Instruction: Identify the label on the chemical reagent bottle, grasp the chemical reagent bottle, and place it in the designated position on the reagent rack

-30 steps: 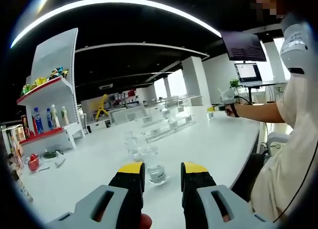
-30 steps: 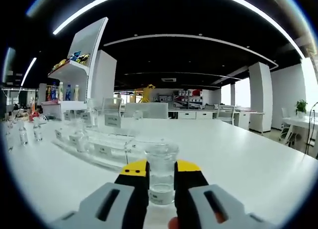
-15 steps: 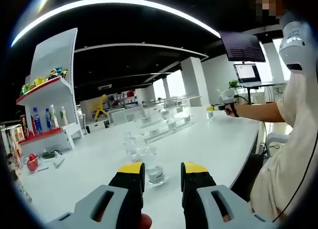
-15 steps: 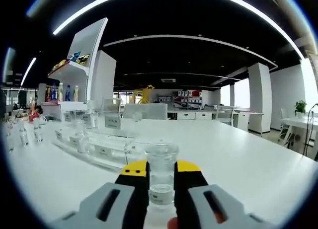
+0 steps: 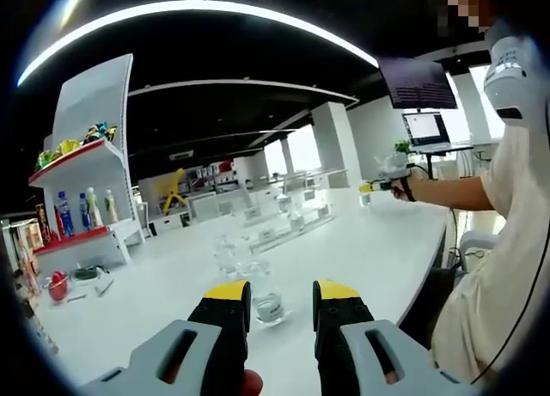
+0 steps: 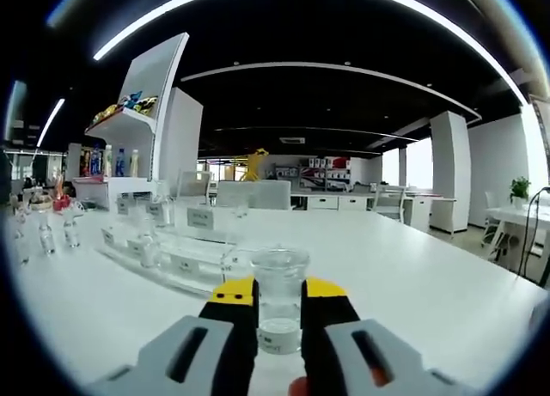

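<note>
small white label on the clear glass reagent bottle point(image 6: 278, 314), lower centre of the right gripper view: print too small to read, sides covered by the yellow-tipped jaws | white tags on the clear tiered reagent rack point(image 6: 176, 257), left of centre: text illegible | distant clear bottles point(image 5: 236, 257), centre of the left gripper view: labels unreadable

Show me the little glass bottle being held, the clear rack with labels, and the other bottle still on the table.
held bottle point(image 6: 279, 297): right gripper view, its clear body between the jaws.
reagent rack point(image 6: 185, 263): right gripper view, its labelled front tier.
table bottle point(image 5: 267, 295): left gripper view, its lower body.
</note>
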A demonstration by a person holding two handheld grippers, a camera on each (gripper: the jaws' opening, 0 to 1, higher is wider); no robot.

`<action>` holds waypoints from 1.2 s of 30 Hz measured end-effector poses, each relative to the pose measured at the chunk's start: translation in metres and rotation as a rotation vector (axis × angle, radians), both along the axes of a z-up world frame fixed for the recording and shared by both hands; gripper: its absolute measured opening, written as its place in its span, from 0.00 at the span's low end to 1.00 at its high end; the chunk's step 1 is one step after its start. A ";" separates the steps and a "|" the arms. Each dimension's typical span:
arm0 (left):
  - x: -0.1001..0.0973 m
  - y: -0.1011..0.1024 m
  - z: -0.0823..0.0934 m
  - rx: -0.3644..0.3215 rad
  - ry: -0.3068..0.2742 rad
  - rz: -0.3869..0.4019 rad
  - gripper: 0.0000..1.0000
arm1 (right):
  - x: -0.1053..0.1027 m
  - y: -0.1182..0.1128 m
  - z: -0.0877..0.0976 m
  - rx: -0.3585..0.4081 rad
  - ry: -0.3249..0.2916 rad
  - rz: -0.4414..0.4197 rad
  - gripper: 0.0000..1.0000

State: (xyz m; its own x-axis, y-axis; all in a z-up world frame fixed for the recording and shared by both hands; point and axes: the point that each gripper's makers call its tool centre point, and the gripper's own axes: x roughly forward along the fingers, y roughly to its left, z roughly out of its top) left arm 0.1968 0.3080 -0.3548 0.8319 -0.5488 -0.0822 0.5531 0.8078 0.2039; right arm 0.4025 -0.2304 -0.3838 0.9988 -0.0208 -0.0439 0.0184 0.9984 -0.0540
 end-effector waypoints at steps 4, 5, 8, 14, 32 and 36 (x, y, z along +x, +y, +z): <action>-0.002 0.001 0.001 0.000 -0.004 0.001 0.29 | -0.004 0.002 0.005 -0.003 -0.001 -0.001 0.18; -0.002 0.002 0.002 0.000 -0.006 0.004 0.29 | -0.005 0.002 0.006 0.001 0.001 -0.001 0.18; -0.003 0.004 0.003 -0.002 -0.008 0.007 0.29 | -0.008 0.006 0.008 0.008 0.012 0.002 0.18; -0.004 0.010 0.006 0.002 -0.011 0.024 0.29 | -0.012 0.017 0.013 0.010 0.020 0.028 0.18; -0.004 0.008 0.006 0.001 -0.014 0.019 0.29 | -0.002 0.037 0.046 0.002 -0.019 0.081 0.18; -0.003 0.011 0.005 -0.002 -0.014 0.022 0.29 | 0.004 0.037 0.050 -0.005 -0.022 0.087 0.18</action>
State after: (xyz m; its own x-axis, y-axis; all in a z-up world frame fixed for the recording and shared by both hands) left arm 0.1935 0.3190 -0.3497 0.8450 -0.5302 -0.0695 0.5320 0.8202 0.2102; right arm 0.4064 -0.1932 -0.3340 0.9976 0.0662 -0.0219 -0.0674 0.9959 -0.0597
